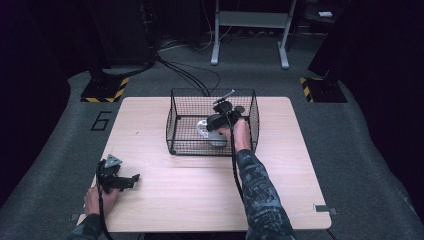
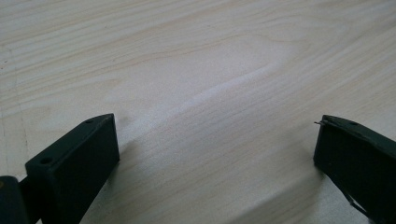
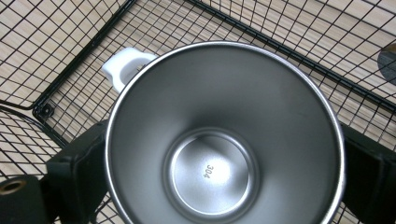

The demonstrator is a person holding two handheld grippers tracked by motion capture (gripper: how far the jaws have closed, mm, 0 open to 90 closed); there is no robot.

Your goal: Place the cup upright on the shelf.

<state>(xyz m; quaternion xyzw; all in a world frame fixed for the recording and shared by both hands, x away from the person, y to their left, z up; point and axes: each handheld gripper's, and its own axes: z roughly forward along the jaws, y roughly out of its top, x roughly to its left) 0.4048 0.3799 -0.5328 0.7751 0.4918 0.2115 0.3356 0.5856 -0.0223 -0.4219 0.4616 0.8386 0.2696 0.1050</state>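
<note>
- Right gripper [image 1: 220, 121], high view, centre of frame: reaching down into the black wire basket [image 1: 176, 114] from above, the person's right hand [image 1: 240, 134] behind it, patterned sleeve running to the bottom edge.
- Right gripper view: jaws sit on either side of a steel cup [image 3: 224, 135], one at lower left, one at lower right, both pressed to its outer wall. Clamped on the cup.
- Cup mouth faces the camera; bare metal inside, "304" stamped on the bottom. White handle [image 3: 123, 65] sticks out at upper left of the frame.
- Basket mesh and wood table show behind the cup; whether the cup rests on the basket floor or is lifted, cannot tell.
- Left gripper [image 1: 116, 176], lower left of high view: on the table [image 1: 280, 170] near its front corner, held by the left hand [image 1: 96, 200], well apart from the basket.
- Left gripper view: jaws wide apart, bare wood grain between them, nothing held.
</note>
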